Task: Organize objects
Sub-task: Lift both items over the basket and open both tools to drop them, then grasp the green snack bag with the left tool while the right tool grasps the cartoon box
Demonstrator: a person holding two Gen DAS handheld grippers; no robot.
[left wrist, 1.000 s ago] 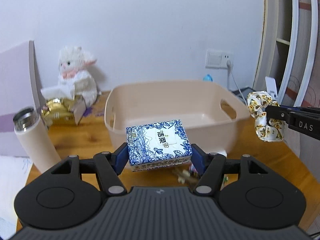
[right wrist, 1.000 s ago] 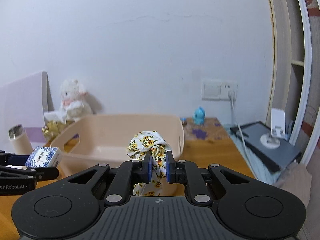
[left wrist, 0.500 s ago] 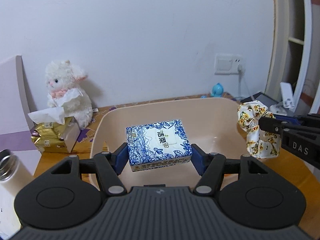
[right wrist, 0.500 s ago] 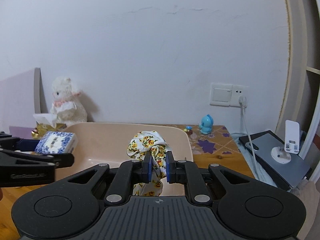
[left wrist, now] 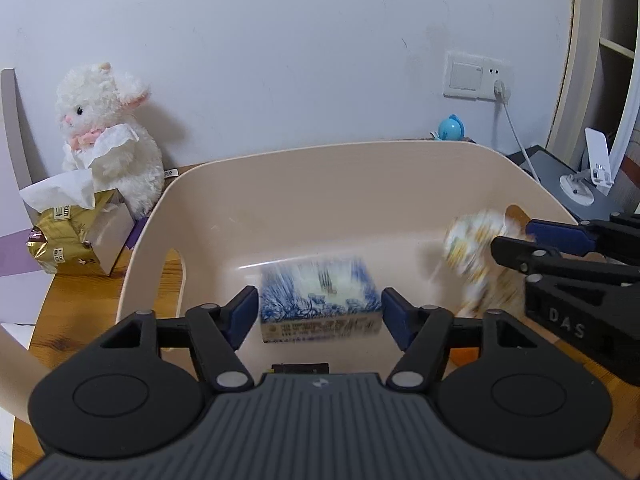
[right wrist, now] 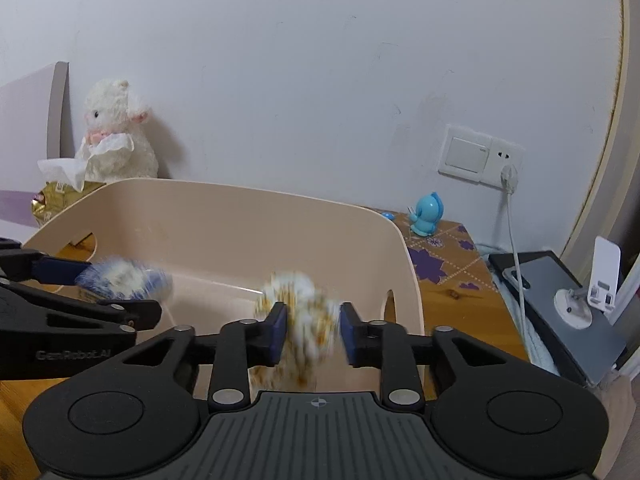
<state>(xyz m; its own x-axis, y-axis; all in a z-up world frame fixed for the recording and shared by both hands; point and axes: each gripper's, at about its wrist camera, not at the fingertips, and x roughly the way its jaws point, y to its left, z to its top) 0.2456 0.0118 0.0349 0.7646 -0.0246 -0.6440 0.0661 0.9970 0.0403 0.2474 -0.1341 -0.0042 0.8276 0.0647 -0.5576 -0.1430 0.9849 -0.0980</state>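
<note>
Left wrist view: we see the blue-patterned box (left wrist: 319, 298) blurred between the left gripper (left wrist: 319, 312) and its parted jaws, released over the beige bin (left wrist: 344, 168) | right gripper (right wrist: 313, 330) spread, floral scrunchie (right wrist: 300, 312) blurred, dropping free | both aimed inside so items land contained | plush lamb (left wrist: 106, 136) far left.

I see a white wall (right wrist: 320, 80) with a switch and socket (right wrist: 480, 154), a wooden table (right wrist: 452, 256) below it, and shelving (left wrist: 612, 60) at right.

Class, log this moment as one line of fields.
left tool: open, blue-patterned box blurred | right tool: open, floral scrunchie blurred | both over beige bin
</note>
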